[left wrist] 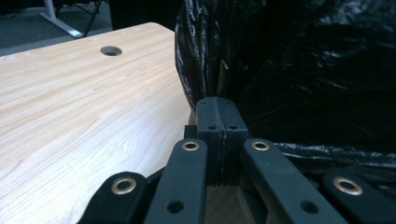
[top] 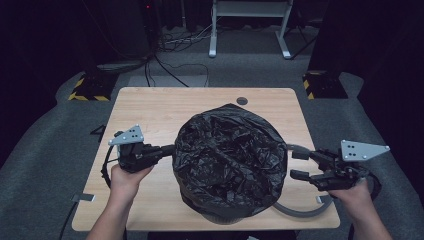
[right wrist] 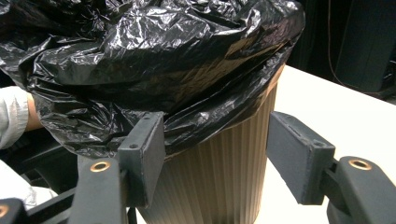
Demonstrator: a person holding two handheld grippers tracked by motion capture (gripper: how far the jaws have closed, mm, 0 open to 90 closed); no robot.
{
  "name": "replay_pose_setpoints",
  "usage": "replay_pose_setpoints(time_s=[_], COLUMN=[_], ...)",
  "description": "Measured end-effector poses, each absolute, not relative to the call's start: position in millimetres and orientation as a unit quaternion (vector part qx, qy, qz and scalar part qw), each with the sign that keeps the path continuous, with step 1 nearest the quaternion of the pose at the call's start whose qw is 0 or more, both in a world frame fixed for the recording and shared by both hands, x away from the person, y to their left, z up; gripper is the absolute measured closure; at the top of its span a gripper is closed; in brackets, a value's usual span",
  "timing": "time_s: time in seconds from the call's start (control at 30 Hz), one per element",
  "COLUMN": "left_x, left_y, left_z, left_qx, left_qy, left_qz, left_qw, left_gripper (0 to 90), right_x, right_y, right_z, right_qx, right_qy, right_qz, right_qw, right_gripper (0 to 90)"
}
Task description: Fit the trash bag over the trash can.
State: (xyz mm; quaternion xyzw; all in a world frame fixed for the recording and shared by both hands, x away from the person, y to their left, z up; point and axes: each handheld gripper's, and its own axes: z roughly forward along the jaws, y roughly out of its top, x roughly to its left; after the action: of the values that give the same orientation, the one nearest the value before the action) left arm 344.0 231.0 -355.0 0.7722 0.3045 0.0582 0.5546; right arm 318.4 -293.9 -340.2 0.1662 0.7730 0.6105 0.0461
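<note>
A black bin bag (top: 230, 152) is draped over a ribbed bin (right wrist: 224, 182) at the middle of the wooden table (top: 145, 110). Its crumpled film covers the bin's mouth and hangs over the rim (right wrist: 154, 93). My left gripper (top: 169, 149) reaches the bag's left side. In the left gripper view its pads (left wrist: 222, 116) are pressed together, with a fold of the bag (left wrist: 299, 70) running down into their tips. My right gripper (top: 296, 162) is at the bin's right side. Its jaws stand open (right wrist: 217, 140) on either side of the bag's hanging hem, with the pads clear of it.
A grey curved ring (top: 300, 212) lies on the table around the bin's right and front. A round cable hole (top: 242, 101) is near the far edge. The person's sleeve (right wrist: 11, 112) shows beyond the bin. A white desk frame (top: 250, 30) and cables stand on the floor behind.
</note>
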Motion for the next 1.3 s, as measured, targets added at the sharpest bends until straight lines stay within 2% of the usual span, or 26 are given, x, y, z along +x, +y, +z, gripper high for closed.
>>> replay_pose_setpoints(time_s=[0.27, 0.37, 0.47, 0.57, 0.7, 0.83, 1.0, 1.3], left_x=[356.8, 353.5, 349.9, 345.7, 340.8, 335.3, 333.8, 342.0], left_y=[219.0, 216.7, 216.9, 216.9, 218.0, 220.1, 222.6, 219.9], left_z=[-351.8, -352.3, -353.3, -353.1, -350.6, -350.0, -356.7, -364.4], left_qx=[0.779, 0.779, 0.778, 0.778, 0.777, 0.774, 0.780, 0.780], left_qy=[0.300, 0.293, 0.287, 0.282, 0.274, 0.269, 0.265, 0.275], left_qz=[0.057, 0.056, 0.054, 0.055, 0.058, 0.067, 0.075, 0.071], left_qw=[0.549, 0.551, 0.557, 0.558, 0.564, 0.569, 0.562, 0.557], left_gripper=[89.9, 89.8, 89.8, 89.8, 89.7, 89.8, 90.0, 90.0], right_x=[324.4, 323.2, 324.2, 323.9, 320.9, 322.6, 327.6, 337.7], right_y=[-284.9, -275.7, -269.0, -265.3, -265.3, -265.8, -266.0, -257.5], right_z=[-345.4, -351.0, -356.0, -356.8, -353.9, -351.8, -362.1, -380.5], right_qx=[0.154, 0.141, 0.142, 0.140, 0.139, 0.160, 0.187, 0.219], right_qy=[0.771, 0.782, 0.789, 0.787, 0.792, 0.792, 0.789, 0.794], right_qz=[0.618, 0.606, 0.597, 0.600, 0.592, 0.586, 0.581, 0.565], right_qw=[0.023, 0.030, 0.034, 0.036, 0.057, 0.062, 0.070, 0.044], right_gripper=[31.2, 27.1, 27.4, 37.1, 69.4, 85.5, 87.7, 88.5])
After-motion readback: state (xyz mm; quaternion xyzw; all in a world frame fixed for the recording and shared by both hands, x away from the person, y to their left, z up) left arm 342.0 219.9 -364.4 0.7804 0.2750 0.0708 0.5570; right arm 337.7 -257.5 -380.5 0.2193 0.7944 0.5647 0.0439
